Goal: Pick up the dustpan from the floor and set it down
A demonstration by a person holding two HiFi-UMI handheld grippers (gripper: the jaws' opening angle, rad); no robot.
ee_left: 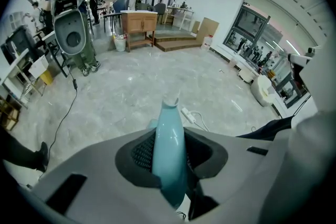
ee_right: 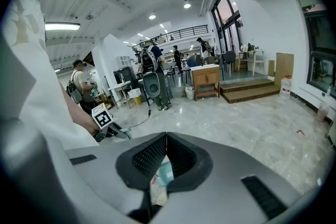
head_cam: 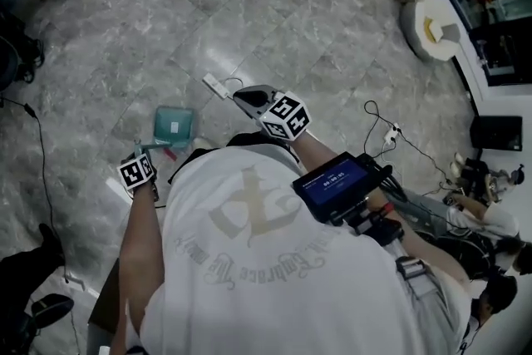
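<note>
Grey marble-tile floor (head_cam: 274,4), open hall, wooden cabinet (ee_left: 139,23) at the far side. Person in a white T-shirt (head_cam: 249,262) is bent over the floor with both grippers out in front.

Left gripper (head_cam: 155,149): clamped on the teal plastic dustpan's handle (ee_left: 169,139), both pads hard against it and the handle end sticking out past the jaws. Teal plastic dustpan (head_cam: 173,126) sits just beyond that gripper, pan end away from the person. Can't tell whether it touches the tiles.

Right gripper (head_cam: 246,99): off to the right, apart from the dustpan, jaws closed tip to tip (ee_right: 166,136). Something teal and pale shows in the gap behind the tips; can't identify it.

White power strip (head_cam: 214,85) lies on the floor between the two grippers, just ahead of them.
</note>
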